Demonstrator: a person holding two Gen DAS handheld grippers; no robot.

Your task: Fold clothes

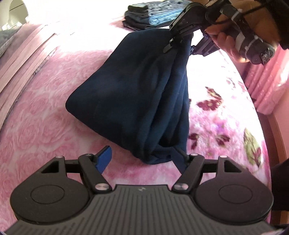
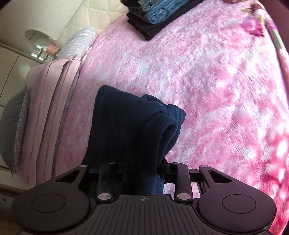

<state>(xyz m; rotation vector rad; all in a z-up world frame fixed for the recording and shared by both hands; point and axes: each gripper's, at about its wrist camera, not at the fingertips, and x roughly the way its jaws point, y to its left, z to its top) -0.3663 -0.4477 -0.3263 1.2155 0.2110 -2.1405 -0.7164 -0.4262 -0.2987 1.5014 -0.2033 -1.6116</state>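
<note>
A navy fleece garment (image 1: 130,94) lies bunched on the pink bed, with its far corner pulled up. A person's hand (image 1: 225,41) holds my right gripper (image 1: 180,48) at the top of the left wrist view, shut on that raised corner. In the right wrist view the cloth (image 2: 130,126) fills the gap of the right gripper (image 2: 143,171) and hides its fingertips. My left gripper (image 1: 142,157) stands open at the garment's near end. Its blue left pad (image 1: 104,159) is apart from the cloth, and the right finger (image 1: 180,160) lies against it.
A stack of folded dark and blue clothes (image 1: 150,16) (image 2: 155,18) sits at the far end of the pink fleece blanket (image 1: 45,117) (image 2: 207,81). A folded pink quilt (image 2: 48,108) and a grey pillow (image 2: 10,123) lie at the left. The bed's wooden edge (image 1: 278,135) runs along the right.
</note>
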